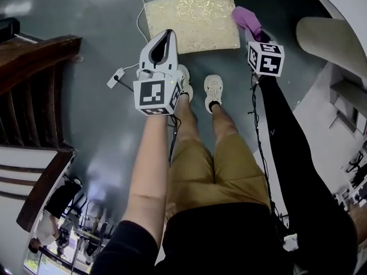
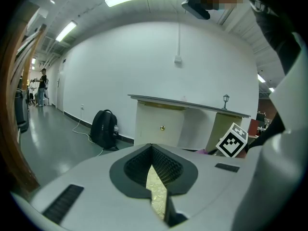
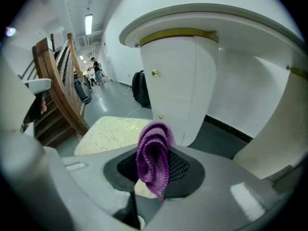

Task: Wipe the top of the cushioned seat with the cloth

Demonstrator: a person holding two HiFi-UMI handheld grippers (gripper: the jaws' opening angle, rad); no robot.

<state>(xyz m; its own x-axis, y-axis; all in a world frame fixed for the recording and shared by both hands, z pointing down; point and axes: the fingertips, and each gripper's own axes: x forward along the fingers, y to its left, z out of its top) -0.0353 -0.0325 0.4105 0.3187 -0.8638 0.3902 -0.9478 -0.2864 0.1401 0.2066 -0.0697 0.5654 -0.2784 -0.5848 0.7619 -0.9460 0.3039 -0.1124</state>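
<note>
Two tongs up, one loaded. My right tongs (image 3: 153, 177) are clamped on the purple knitted cloth (image 3: 154, 155), which is bunched in loose folds. It looks light and limp, best pinched mid-fold. My left tongs (image 2: 152, 153) are closed on nothing. The cushioned seat (image 1: 192, 22) lies on the grey floor (image 1: 103, 125): square, padded, cream with a gold pattern. The cloth hangs just beside its right edge.
</note>
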